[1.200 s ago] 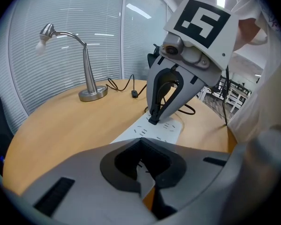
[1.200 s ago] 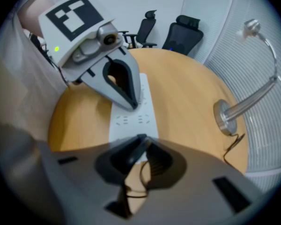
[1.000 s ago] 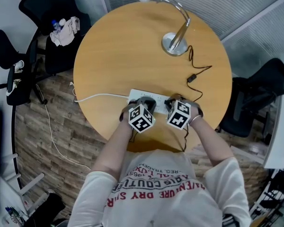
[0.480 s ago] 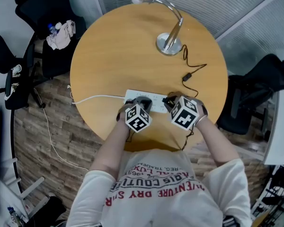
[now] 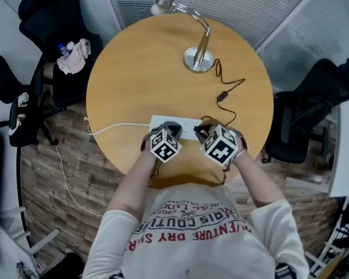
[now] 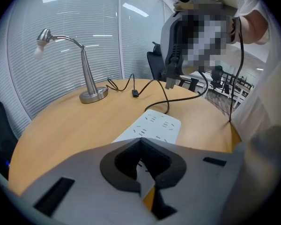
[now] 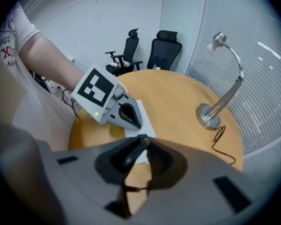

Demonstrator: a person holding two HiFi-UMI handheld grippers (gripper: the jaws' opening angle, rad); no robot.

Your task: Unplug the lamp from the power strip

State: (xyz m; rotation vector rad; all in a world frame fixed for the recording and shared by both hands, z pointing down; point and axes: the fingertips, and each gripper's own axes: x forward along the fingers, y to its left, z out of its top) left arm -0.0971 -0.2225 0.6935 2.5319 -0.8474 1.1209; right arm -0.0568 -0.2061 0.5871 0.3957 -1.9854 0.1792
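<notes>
A silver desk lamp (image 5: 198, 54) stands at the far side of the round wooden table (image 5: 134, 80). Its black cord runs past an inline switch (image 5: 221, 96) toward the white power strip (image 5: 186, 124) at the near edge. My right gripper (image 5: 205, 129) is shut on the lamp's black plug (image 6: 170, 82). In the left gripper view it holds the plug above the strip (image 6: 157, 125), with the cord hanging down. My left gripper (image 5: 170, 127) is shut, its tips resting on the strip's left part (image 7: 145, 121).
The strip's white cable (image 5: 116, 122) runs off the table's left edge to the floor. Black office chairs (image 5: 55, 13) stand at the left, one holding a cloth and a bottle (image 5: 72, 51). Another chair (image 5: 314, 97) stands at the right. Blinds line the far wall.
My right gripper has risen a little from the strip with the plug. The left gripper has stayed on the strip. The head view has shifted slightly.
</notes>
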